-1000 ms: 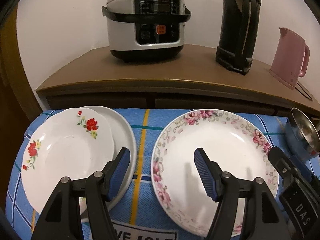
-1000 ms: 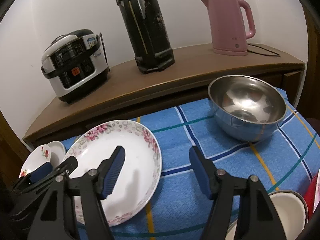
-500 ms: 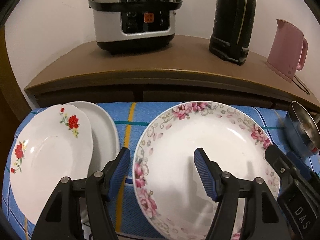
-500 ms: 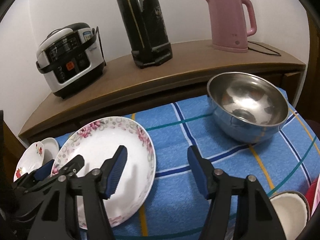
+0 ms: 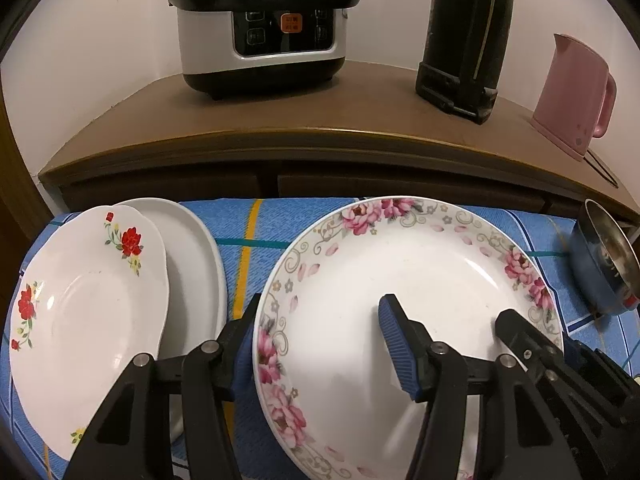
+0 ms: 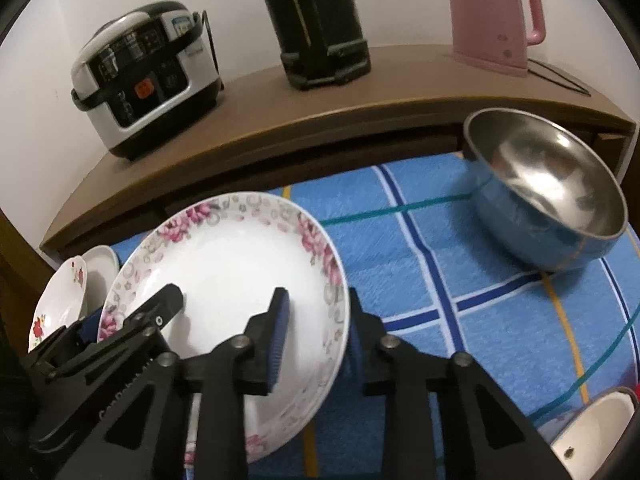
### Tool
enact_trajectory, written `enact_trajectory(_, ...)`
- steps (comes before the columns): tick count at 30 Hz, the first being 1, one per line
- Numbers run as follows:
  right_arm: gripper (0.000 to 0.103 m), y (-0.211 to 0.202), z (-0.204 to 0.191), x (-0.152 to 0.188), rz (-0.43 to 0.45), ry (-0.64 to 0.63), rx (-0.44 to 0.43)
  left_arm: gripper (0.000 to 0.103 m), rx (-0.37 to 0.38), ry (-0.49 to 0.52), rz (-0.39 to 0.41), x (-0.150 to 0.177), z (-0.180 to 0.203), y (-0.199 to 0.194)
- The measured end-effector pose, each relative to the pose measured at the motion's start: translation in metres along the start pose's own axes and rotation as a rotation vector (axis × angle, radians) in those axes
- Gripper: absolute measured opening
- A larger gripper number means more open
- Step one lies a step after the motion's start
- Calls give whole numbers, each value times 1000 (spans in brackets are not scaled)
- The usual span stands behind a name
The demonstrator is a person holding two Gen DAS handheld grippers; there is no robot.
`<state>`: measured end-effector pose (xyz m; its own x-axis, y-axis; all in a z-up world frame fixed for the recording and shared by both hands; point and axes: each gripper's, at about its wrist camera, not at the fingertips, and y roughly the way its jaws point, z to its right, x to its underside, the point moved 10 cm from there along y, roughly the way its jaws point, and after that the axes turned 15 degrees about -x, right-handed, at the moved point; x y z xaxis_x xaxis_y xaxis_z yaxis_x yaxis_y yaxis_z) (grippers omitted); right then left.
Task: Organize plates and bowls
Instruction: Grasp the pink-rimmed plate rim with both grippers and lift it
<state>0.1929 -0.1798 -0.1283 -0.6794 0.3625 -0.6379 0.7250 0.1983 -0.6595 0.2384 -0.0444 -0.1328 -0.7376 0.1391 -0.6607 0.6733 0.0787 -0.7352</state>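
Plates first: at far left we see a red-flowered plate (image 5: 80, 312) overlapping a plain white plate (image 5: 196, 256). Our left gripper (image 5: 320, 344) straddles the left rim of the pink-flowered plate (image 5: 400, 280), jaws apart; our right gripper (image 6: 316, 332) straddles its right rim, likewise unclosed. Bare blue cloth (image 6: 420, 248) separates that plate from the steel bowl (image 6: 548, 192) at right.

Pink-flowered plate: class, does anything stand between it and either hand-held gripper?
Nothing visible does. The left hand-held gripper straddles the pink-flowered plate at its left rim, and the right hand-held gripper straddles its right rim.
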Motion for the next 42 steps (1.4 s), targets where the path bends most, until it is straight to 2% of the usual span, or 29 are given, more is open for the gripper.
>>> enact_trajectory(16,26,2,-1,-1,-10,-2,4,60,-17,11,-4,-4,3,7)
enact_trajectory(23,30,3,-2,-1,-10,0,-7,60,-8,13,-4,-5,7,9)
enact_trajectory(26,23,2,0,-1,-6,4,-3,59,-8,10,-1,-6,8,9)
enact_trajectory(36,19,-11,9,-4,48,25,37,43,-4,11,12,-7,12,8)
enact_trajectory(42,17,-13,10,-5,61,31,42,41,0,0,13,-6,9,8)
